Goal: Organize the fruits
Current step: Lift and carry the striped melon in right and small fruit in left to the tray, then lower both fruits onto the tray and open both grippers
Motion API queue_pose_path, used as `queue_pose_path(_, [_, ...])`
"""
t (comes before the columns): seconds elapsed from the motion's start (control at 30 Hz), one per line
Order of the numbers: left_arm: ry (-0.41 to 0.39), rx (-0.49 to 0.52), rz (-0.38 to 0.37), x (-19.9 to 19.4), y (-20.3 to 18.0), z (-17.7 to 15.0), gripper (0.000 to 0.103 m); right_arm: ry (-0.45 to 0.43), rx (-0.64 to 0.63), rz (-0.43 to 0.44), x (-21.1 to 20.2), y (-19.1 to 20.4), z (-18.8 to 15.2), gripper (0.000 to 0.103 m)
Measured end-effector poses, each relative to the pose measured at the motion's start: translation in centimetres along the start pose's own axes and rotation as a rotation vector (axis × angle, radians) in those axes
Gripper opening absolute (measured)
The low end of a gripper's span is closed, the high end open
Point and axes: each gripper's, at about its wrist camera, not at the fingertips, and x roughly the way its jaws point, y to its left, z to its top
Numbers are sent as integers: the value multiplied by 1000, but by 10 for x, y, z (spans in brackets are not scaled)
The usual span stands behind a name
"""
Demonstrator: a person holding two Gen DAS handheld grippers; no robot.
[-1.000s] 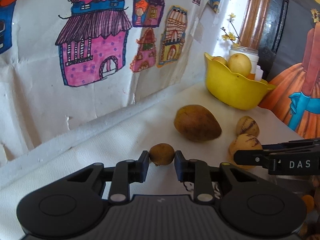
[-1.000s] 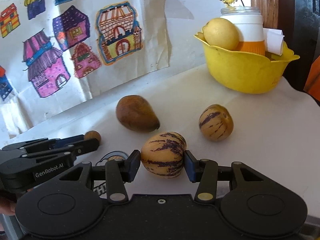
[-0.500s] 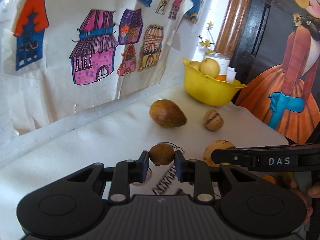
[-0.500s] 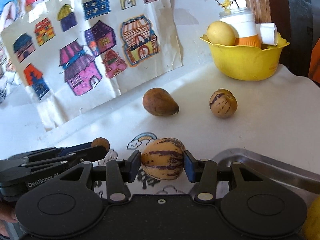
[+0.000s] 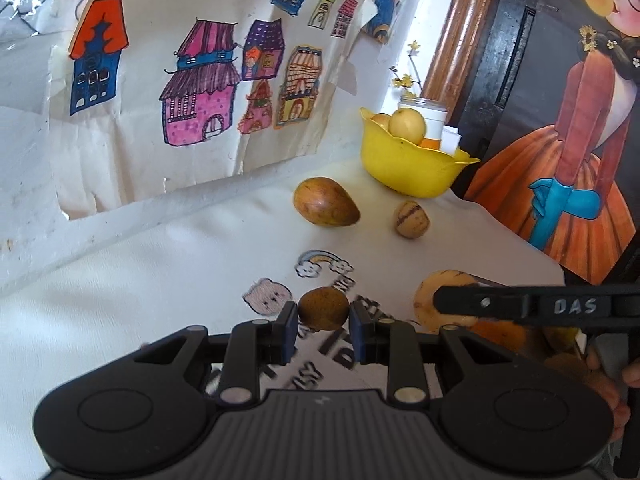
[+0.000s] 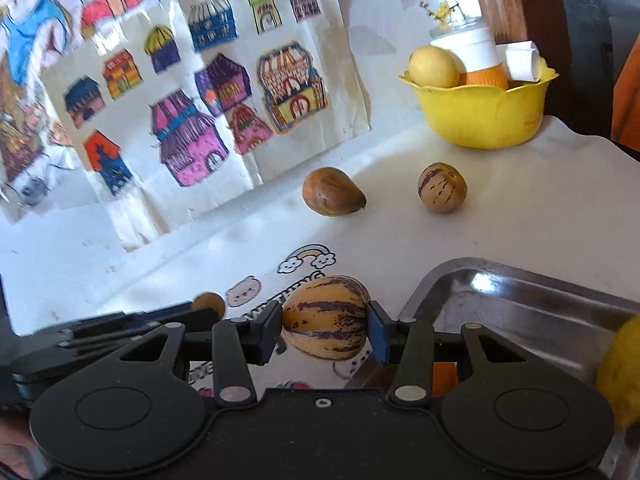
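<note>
In the left wrist view, the left gripper (image 5: 323, 320) pinches a small brown fruit (image 5: 323, 307) above the printed cloth on the counter (image 5: 168, 280), and the right gripper's finger beside it reads "DAS". In the right wrist view, the right gripper (image 6: 325, 328) pinches a striped melon (image 6: 325, 317) just left of a metal tray (image 6: 520, 292); another striped fruit (image 6: 442, 187) and a brown one (image 6: 333, 191) lie near the yellow bowl (image 6: 484, 114).

Both black grippers have blue-padded jaws, silver pivot screws and white lettering on their sides.
</note>
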Motion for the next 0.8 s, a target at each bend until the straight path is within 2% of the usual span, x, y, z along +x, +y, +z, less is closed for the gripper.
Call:
queue_pose_path(0.23, [5, 20, -63, -28, -27, -20, 30, -38, 24, 22, -65, -4, -19, 47])
queue_pose_path(0.47, [27, 63, -152, -53, -65, -47, 30, -28, 42, -8, -120, -14, -54, 47])
queue_pose_path(0.7, [68, 104, -199, -61, -92, -73, 30, 16, 103, -40, -142, -33, -93, 47])
queue_pose_path(0.8, [79, 117, -196, -58, -99, -82, 30, 25, 124, -58, -142, -41, -104, 47])
